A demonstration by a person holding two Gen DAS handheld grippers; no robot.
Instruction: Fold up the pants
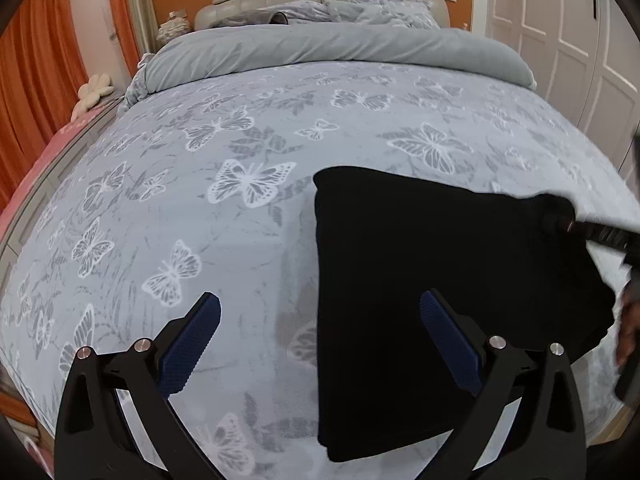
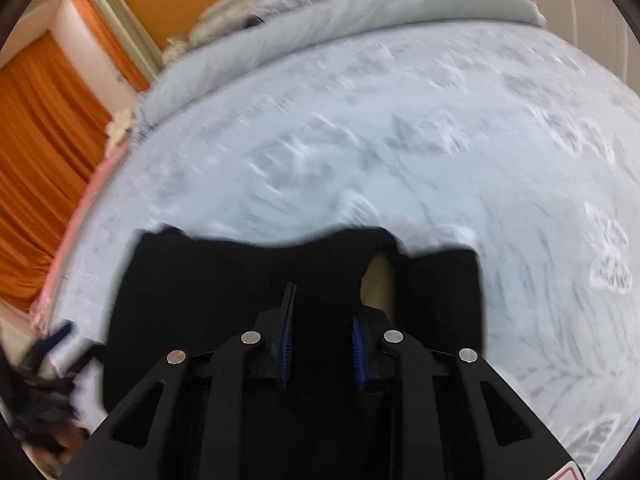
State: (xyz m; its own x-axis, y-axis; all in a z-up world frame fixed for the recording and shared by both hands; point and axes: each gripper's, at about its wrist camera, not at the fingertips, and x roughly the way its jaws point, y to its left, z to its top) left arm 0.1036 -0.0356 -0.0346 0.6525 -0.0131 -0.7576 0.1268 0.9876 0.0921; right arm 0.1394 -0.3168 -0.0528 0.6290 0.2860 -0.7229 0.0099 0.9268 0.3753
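Observation:
The black pants (image 1: pixel 440 288) lie folded into a rectangle on the bed, right of centre in the left wrist view. My left gripper (image 1: pixel 320 312) is open and empty, hovering above the pants' left edge. My right gripper (image 1: pixel 560 224) enters from the right and pinches the pants' far right corner, lifting it. In the blurred right wrist view my right gripper (image 2: pixel 322 320) is shut on the black fabric (image 2: pixel 224 288), which fills the space between the blue pads.
The bed has a grey butterfly-print cover (image 1: pixel 224 184). A rolled grey duvet (image 1: pixel 328 48) and pillows lie at the headboard. Orange curtains (image 1: pixel 36 72) hang at the left. White wardrobe doors (image 1: pixel 568 24) stand at the right.

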